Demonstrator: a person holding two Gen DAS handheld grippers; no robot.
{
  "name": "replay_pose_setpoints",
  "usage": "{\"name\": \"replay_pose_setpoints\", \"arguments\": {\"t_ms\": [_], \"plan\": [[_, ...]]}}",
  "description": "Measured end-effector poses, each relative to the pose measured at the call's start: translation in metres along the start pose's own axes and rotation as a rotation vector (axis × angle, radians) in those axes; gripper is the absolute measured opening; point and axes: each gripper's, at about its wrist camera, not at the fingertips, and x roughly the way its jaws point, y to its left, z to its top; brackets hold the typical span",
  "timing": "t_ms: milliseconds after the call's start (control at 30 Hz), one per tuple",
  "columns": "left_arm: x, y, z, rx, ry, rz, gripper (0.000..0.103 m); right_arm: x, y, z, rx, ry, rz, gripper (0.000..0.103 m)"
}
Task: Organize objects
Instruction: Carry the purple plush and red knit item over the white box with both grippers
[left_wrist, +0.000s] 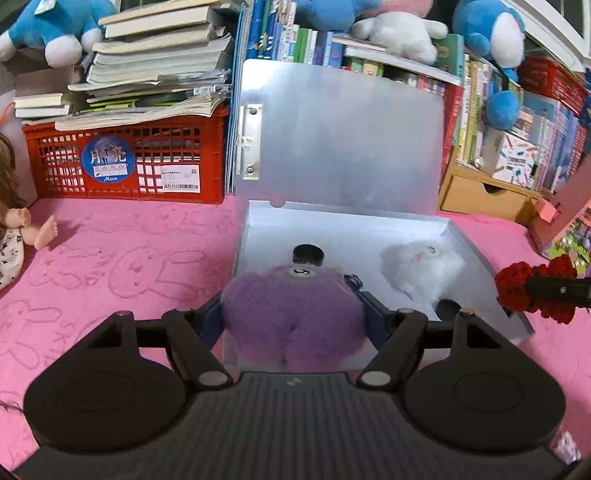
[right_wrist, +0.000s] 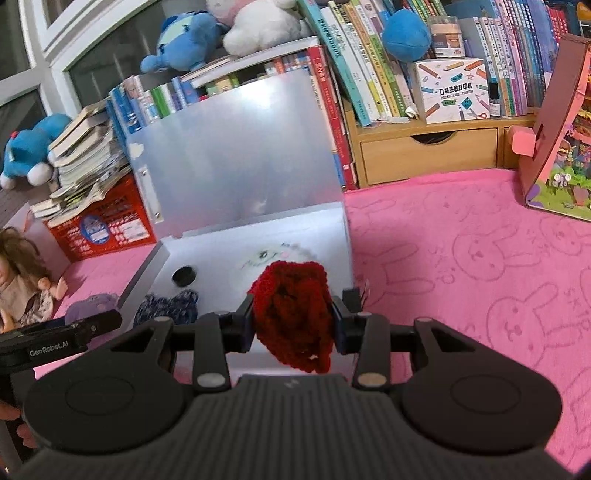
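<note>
Here, left gripper (left_wrist: 295, 321) clamps a purple plush toy (left_wrist: 295, 314), jaws wide, pads pressed into both fuzzy sides. Right gripper (right_wrist: 293, 319) clenches a red knitted piece (right_wrist: 291, 314), jaws narrow, yarn hanging below the pads. Landmark: translucent box (left_wrist: 255, 225), lid standing upright at its back. Purple plush hangs over the box's near-left edge; red piece over its near-right edge. Inside the box: white plush (left_wrist: 421, 266), black round cap (left_wrist: 308, 254), blue knitted item (right_wrist: 166, 306). Pink bunny-print mat (right_wrist: 461, 258) right of the box lies open; red crate (left_wrist: 122, 158) sits behind-left.
</note>
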Motion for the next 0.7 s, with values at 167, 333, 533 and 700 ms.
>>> {"name": "replay_pose_setpoints", "arguments": {"t_ms": [167,333,533,700], "plan": [[0.021,0.002,0.010,-0.014,0.027,0.006,0.078,0.016,-0.003,0.012,0.028,0.009,0.006,0.044],[0.034,-0.003,0.009,0.016,0.024,0.002,0.078,0.035,0.006,0.010,0.032,0.039,0.028,0.044],[0.049,-0.008,0.010,0.020,0.033,0.002,0.078,0.056,0.018,0.006,0.027,0.076,0.047,0.044],[0.063,-0.015,0.019,0.062,0.031,0.009,0.078,0.071,0.024,0.012,-0.013,0.084,0.048,0.044]]}}
